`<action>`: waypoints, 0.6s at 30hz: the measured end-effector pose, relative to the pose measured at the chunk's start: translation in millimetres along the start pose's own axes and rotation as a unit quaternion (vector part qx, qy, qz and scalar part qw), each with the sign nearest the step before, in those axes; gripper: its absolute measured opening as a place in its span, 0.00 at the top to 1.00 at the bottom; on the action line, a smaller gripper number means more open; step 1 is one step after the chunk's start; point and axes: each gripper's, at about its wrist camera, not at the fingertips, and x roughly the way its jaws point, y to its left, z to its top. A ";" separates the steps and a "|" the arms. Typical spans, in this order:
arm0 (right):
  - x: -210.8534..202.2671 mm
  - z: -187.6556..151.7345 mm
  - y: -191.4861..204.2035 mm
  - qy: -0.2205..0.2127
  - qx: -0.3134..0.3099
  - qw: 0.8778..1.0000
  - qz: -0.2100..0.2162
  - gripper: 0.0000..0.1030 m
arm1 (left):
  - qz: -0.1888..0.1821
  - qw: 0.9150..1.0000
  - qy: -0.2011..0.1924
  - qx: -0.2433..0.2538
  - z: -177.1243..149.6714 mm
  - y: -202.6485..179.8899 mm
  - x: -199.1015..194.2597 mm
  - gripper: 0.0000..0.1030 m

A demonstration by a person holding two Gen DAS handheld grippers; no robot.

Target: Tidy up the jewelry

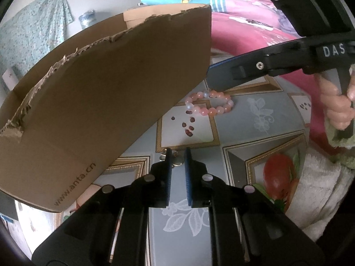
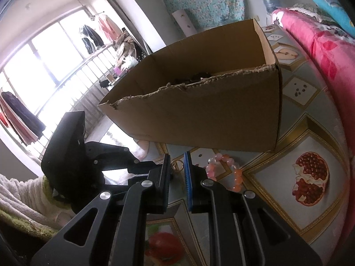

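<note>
Cardboard box (image 1: 99,93) with torn rim on a patterned tablecloth (image 1: 255,115), left gripper (image 1: 177,155) slightly parted over small gold rings (image 1: 177,160), gripping nothing, pink bead bracelet (image 1: 210,105) flat beside the box, right gripper (image 2: 176,158) slightly parted and empty nearby

Both wrist views look down close along their fingers, sharing the cardboard box (image 1: 106,102) (image 2: 199,115) and bead bracelet (image 1: 210,106) (image 2: 224,170) mid-frame.

1. A large barred window (image 2: 44,66) throws bright daylight in.
2. Clothes (image 2: 93,33) hang on a rack before it.
3. A teal floral cloth (image 2: 204,2) hangs on the white wall (image 2: 144,17).
4. Pink bedding (image 2: 321,51) lies at the right.
</note>
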 end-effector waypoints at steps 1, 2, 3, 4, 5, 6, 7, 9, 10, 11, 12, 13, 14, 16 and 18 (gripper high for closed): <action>0.5 -0.1 0.1 0.000 0.000 1.000 -0.001 0.88 | 0.004 1.000 -0.001 0.001 0.0 -0.9 0.9 0.91; 0.9 0.1 -0.2 0.001 0.000 1.000 -0.001 0.88 | 0.007 1.000 -0.003 -0.002 -0.6 -1.1 1.0 0.91; 1.1 0.0 -0.2 0.001 0.001 1.000 -0.001 0.88 | 0.006 1.000 -0.005 -0.007 -1.1 -0.4 1.0 0.91; 0.9 -0.1 -0.2 0.001 0.001 1.000 -0.001 0.88 | 0.007 1.000 -0.007 -0.011 -1.5 -0.4 0.5 0.93; 0.9 -0.2 0.0 0.001 0.000 1.000 -0.002 0.88 | 0.010 1.000 -0.012 -0.014 -3.4 -2.1 -1.9 0.98; 0.9 0.0 -0.2 0.001 0.000 1.000 -0.001 0.88 | 0.011 1.000 -0.014 -0.020 -3.1 -1.4 -3.3 0.98; 0.7 0.1 0.5 0.000 -0.001 1.000 -0.002 0.88 | 0.007 0.999 -0.015 -0.027 -3.1 -0.1 -4.4 0.98; -0.2 0.3 1.0 -0.001 -0.003 1.000 -0.002 0.88 | 0.009 0.999 -0.015 -0.031 -6.3 -3.1 -5.7 0.98; -0.8 0.3 1.5 -0.003 -0.004 1.000 -0.002 0.88 | 0.010 0.999 -0.016 -0.032 -7.0 -3.7 -6.3 0.98; -1.8 0.8 1.8 -0.004 -0.004 1.000 -0.001 0.88 | 0.009 0.999 -0.016 -0.033 -7.9 -4.9 -7.6 0.98; -2.7 0.9 2.4 -0.005 -0.005 1.000 -0.001 0.88 | 0.007 0.999 -0.015 -0.035 -8.4 -5.9 -8.7 0.98; -3.9 1.1 3.1 -0.006 -0.007 1.000 -0.001 0.88 | 0.005 0.999 -0.015 -0.036 -9.1 -6.8 -10.2 0.98; -4.8 1.0 3.8 -0.007 -0.007 1.000 -0.001 0.88 | 0.003 0.999 -0.014 -0.038 -8.9 -6.7 -10.8 0.98; -6.2 1.5 4.2 -0.009 -0.008 1.000 -0.002 0.88 | -0.001 0.999 -0.013 -0.041 -10.3 -8.2 -13.8 0.98; -7.0 1.4 3.8 -0.010 -0.007 1.000 -0.002 0.88 | -0.011 0.999 -0.007 -0.049 -10.7 -9.0 -16.0 0.98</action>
